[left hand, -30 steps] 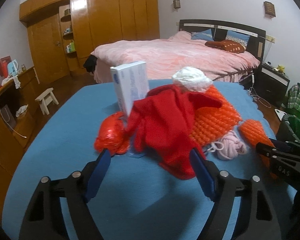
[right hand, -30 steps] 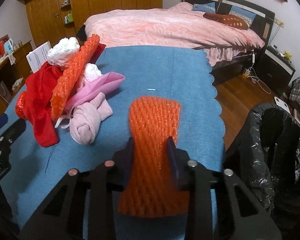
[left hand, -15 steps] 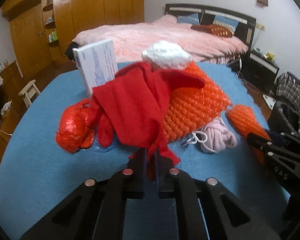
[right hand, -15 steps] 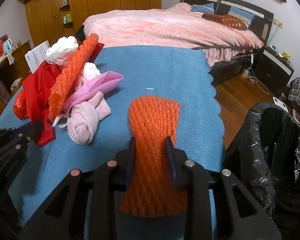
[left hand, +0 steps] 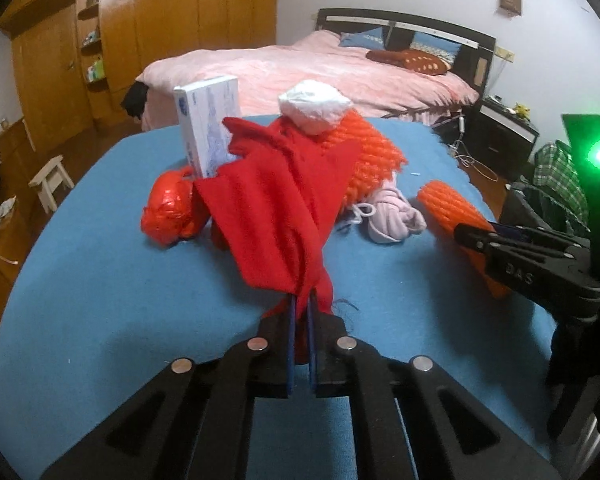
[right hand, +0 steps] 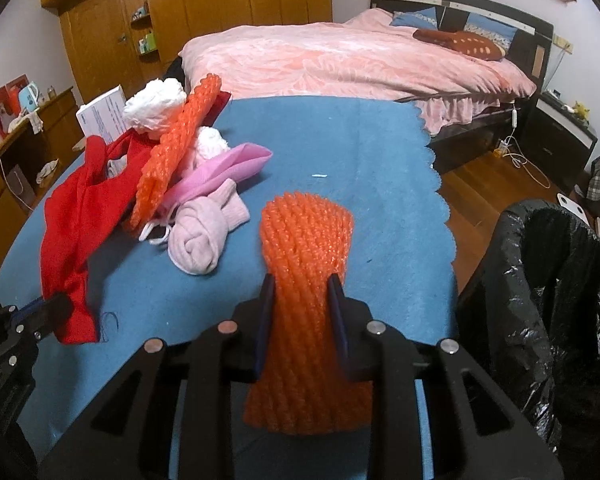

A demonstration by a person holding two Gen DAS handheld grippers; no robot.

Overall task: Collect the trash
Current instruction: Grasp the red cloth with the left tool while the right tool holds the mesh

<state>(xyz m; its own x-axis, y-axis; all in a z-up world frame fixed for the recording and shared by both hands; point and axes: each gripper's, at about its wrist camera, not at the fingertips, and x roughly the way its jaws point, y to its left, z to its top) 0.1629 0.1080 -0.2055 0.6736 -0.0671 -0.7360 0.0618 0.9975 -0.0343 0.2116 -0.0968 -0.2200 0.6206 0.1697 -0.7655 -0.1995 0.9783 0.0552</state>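
In the left wrist view the left gripper (left hand: 299,320), jaws just closed, pinches the red cloth (left hand: 276,208) on the blue table cover (left hand: 100,280), with "DAS" legible on the right gripper (left hand: 472,236), while only the right wrist view shows that gripper (right hand: 302,300) squeezing the orange foam net (right hand: 306,272) beside the black bin bag (right hand: 540,280).

- Left gripper (left hand: 300,316) points down, its jaws just closed, clamped on red cloth (left hand: 276,216).
- Right gripper (right hand: 302,300) points down, jaws pinching orange foam net (right hand: 306,248).
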